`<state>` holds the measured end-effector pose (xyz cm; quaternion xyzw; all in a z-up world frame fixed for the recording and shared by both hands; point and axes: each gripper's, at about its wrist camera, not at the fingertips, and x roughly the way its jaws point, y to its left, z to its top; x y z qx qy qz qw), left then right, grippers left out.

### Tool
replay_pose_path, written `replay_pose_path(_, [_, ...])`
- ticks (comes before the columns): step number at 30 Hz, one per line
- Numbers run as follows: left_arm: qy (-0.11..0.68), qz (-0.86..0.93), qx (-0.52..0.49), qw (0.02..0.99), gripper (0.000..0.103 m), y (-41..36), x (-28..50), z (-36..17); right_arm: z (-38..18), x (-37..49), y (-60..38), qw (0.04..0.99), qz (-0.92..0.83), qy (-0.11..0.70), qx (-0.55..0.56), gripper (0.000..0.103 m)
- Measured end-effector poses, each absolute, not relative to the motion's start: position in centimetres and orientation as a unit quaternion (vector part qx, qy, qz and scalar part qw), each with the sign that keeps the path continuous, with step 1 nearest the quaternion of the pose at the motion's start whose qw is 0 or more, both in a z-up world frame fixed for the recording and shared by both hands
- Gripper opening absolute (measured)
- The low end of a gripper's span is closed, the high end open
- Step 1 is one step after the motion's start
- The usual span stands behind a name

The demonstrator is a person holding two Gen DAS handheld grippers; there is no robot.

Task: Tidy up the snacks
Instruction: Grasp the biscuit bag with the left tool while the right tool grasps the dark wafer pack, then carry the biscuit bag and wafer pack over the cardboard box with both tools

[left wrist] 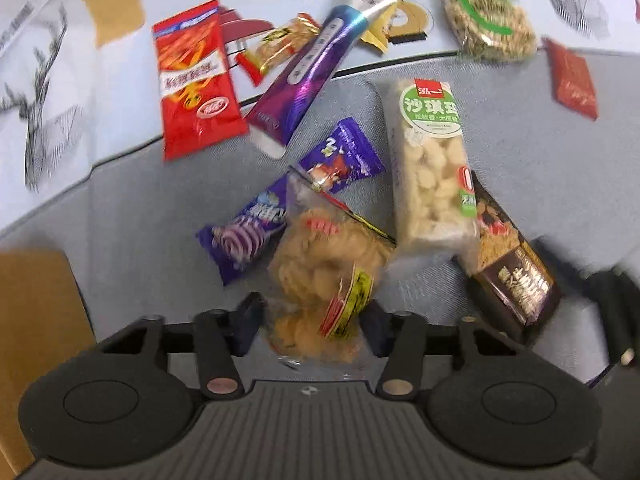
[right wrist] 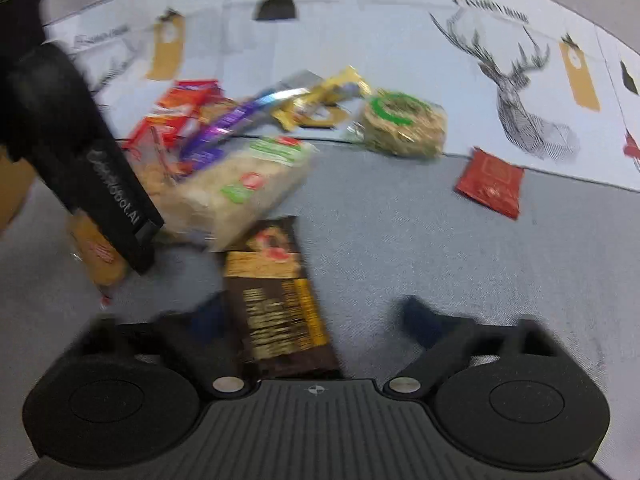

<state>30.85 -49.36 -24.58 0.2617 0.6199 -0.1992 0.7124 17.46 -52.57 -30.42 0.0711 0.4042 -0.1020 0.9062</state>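
Note:
A clear bag of golden crackers (left wrist: 320,276) lies on the grey cloth between the fingers of my left gripper (left wrist: 314,314), and both pads touch its sides. In the right wrist view that gripper's finger (right wrist: 136,232) stands beside the same bag (right wrist: 100,256). A dark brown snack bar (right wrist: 280,312) lies lengthwise between the fingers of my right gripper (right wrist: 312,320). It sits close to the left finger, with a wide gap to the right finger, so this gripper is open. The brown bar (left wrist: 516,276) also shows in the left wrist view, partly under a white and green puffed bar (left wrist: 432,160).
Loose snacks lie beyond: a red packet (left wrist: 192,80), a long purple pack (left wrist: 308,76), two purple candies (left wrist: 340,156), a round green-labelled noodle cake (left wrist: 488,26), a small red sachet (right wrist: 492,184). A cardboard box (left wrist: 36,300) stands at left. A deer-print cloth (right wrist: 520,92) covers the far side.

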Motion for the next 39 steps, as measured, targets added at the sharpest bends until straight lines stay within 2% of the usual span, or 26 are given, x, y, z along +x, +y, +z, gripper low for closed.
replay_pose_path(1, [0.616,-0.197,0.259,0.717,0.052,-49.0,30.6,-24.2,-30.1,17.1,-52.2,0.909,-0.095,0.401,0.065,0.045])
replay_pose_path(2, [0.612,-0.195,0.255,0.722,0.052,-48.3,30.5,-23.8,-29.8,16.8,-51.7,0.908,-0.095,0.404,0.054,0.041])
replay_pose_path(9, [0.612,-0.208,0.195,0.738,0.051,-40.7,27.8,-19.5,-27.0,14.0,-51.7,0.909,-0.133,0.379,0.109,0.041])
replay_pose_path(18, [0.558,-0.234,0.168,0.778,0.051,-32.9,19.7,-11.6,-20.6,7.8,-50.0,0.915,-0.174,0.311,0.191,0.041])
replay_pose_path(28, [0.504,-0.215,0.148,0.823,0.051,-21.7,11.1,-4.8,-11.1,-0.9,-39.4,0.948,-0.097,0.249,0.172,0.041])
replay_pose_path(39, [0.459,-0.164,0.128,0.864,0.051,-9.7,2.4,-3.4,-6.3,-6.8,-25.4,0.958,0.026,0.262,0.111,0.041])
